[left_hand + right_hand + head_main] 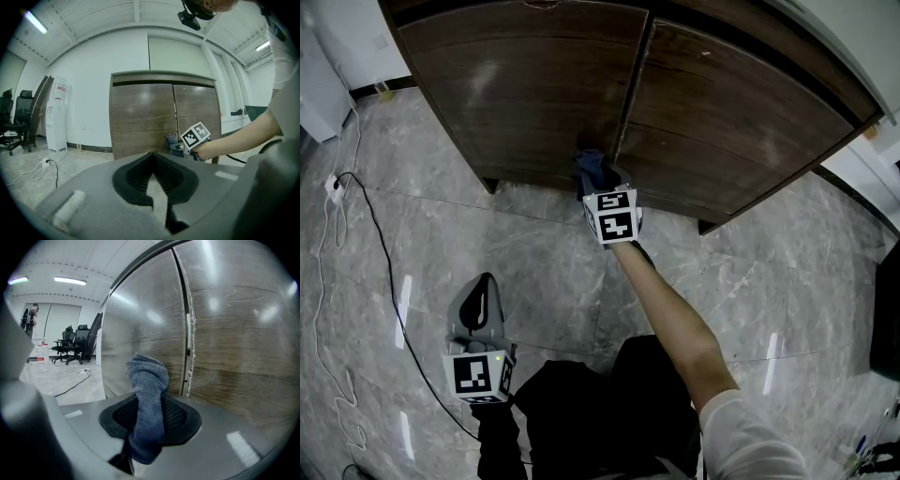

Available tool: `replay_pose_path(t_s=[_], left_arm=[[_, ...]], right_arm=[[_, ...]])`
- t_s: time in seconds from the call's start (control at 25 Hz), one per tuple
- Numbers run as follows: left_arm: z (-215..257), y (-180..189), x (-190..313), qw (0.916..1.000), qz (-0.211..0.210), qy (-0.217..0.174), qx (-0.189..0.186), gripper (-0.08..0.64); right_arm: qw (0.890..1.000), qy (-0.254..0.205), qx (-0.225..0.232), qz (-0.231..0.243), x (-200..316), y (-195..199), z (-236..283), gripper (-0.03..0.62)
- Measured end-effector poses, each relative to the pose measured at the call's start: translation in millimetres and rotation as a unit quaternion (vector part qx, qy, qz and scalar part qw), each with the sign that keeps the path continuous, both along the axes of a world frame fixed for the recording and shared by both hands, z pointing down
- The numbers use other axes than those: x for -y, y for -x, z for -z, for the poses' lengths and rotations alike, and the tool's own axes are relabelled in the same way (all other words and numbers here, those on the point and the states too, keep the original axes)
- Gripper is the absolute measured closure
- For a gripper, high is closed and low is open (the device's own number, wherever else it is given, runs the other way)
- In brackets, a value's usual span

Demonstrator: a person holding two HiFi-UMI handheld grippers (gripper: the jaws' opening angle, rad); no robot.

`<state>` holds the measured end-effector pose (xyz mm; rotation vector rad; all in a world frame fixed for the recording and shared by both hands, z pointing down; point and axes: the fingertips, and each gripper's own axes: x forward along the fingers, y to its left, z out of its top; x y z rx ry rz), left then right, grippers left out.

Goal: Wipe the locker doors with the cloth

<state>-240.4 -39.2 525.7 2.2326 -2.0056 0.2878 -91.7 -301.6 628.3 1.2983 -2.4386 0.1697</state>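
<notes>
Your right claw (602,192) is clamped on the cloth (148,380), a folded blue-grey terry wad that sticks out past the tips, so soft pile rather than hard plastic meets the wood. The cloth sits low on the locker doors (534,94), just beside the centre seam; actual contact is hard to confirm. The doors are dark, grained veneer. Your left claw (152,180) hangs closed and empty over the glossy stone floor (412,244), out of the way

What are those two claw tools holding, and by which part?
The right gripper pinches a blue-grey cloth by its bunched middle, one end poking past the tips. The left gripper holds nothing.
</notes>
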Motion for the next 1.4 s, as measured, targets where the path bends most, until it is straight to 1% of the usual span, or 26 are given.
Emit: replay_pose_path(t_s=[0.28, 0.48, 0.64, 0.88, 1.04, 1.4], left_arm=[[-1.6, 6.1, -0.5, 0.9999, 0.008, 0.007, 0.002, 0.557], [-0.8, 9.8, -1.6, 0.9999, 0.011, 0.008, 0.001, 0.557], [0.3, 9.1, -2.2, 0.9999, 0.010, 0.003, 0.001, 0.557], [4.8, 7.0, -3.2, 0.9999, 0.009, -0.002, -0.003, 0.557], [8.3, 5.2, -4.6, 0.9999, 0.007, -0.007, -0.004, 0.557], [14.8, 8.9, -7.2, 0.9998, 0.008, -0.015, -0.005, 0.557]], right_arm=[[1.000, 0.026, -0.012, 0.003, -0.1, 6.9, -30.8, 0.474], [1.000, 0.023, -0.010, 0.008, -1.1, 12.3, -22.8, 0.474], [1.000, 0.000, 0.003, 0.015, -0.4, 18.6, 5.1, 0.474], [0.999, -0.032, 0.023, 0.023, 1.7, 26.9, 61.5, 0.474], [0.997, -0.062, 0.039, 0.029, 2.8, 33.1, 106.7, 0.475], [0.991, -0.116, 0.055, 0.038, 5.4, 48.5, 191.0, 0.476]])
